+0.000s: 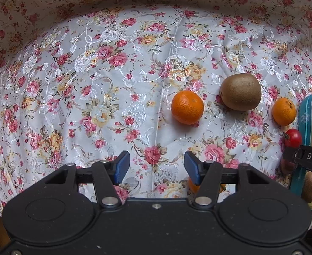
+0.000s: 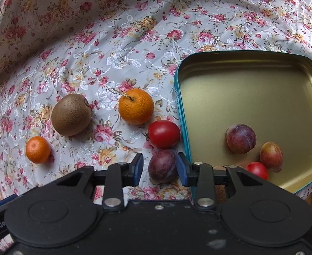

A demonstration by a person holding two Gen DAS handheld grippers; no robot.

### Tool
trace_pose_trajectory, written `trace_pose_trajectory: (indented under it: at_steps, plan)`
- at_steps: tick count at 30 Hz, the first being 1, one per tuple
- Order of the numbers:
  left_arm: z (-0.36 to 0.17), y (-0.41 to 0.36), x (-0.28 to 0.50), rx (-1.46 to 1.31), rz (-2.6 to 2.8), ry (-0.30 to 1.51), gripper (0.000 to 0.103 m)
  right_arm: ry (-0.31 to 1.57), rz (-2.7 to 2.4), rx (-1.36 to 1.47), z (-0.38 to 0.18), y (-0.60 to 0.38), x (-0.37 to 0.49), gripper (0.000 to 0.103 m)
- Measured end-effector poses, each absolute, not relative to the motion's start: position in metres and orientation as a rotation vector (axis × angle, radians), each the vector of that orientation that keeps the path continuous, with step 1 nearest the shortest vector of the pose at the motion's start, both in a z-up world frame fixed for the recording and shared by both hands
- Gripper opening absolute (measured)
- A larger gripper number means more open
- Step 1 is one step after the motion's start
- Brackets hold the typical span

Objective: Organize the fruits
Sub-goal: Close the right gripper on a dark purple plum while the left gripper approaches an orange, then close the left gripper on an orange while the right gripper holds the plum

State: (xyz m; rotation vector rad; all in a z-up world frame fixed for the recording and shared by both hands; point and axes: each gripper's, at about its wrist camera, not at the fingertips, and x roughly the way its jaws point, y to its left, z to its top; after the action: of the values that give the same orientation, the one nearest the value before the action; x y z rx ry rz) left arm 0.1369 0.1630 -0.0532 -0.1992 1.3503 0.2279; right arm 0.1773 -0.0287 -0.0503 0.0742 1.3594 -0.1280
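Floral tablecloth [image 2: 105,48] bears a plum [image 2: 163,165] between the right hand-held gripper's [image 2: 160,169] spread pads.

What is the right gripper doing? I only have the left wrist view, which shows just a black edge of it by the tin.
Observer: The right gripper has its fingers either side of a dark plum on the cloth, just outside the tin.
Operator: Shut on it?
Observer: Not yet; a gap shows between one finger and the fruit.
Operator: What's inside the tin?
Observer: Two plums and a tomato sit near its front corner.
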Motion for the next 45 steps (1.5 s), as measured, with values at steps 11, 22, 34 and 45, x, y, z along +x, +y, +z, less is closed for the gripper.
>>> trace_pose_trajectory:
  at_steps: [11,22,34,45]
  plan:
    - [-0.054,0.162,0.135,-0.195,0.217,1.357,0.062,1.472,-0.090,0.131,-0.075,-0.026,0.181,0.037]
    - [-0.052,0.164,0.135,-0.216,0.223,1.340,0.062,1.430,0.009,0.380,-0.064,-0.047,0.183,0.037]
    - [-0.057,0.161,0.153,-0.251,0.221,1.205,0.062,1.361,-0.011,0.323,-0.051,-0.046,0.180,0.037]
    - [-0.078,0.156,0.187,-0.276,0.278,1.228,0.062,1.335,0.033,0.271,-0.048,-0.040,0.180,0.037]
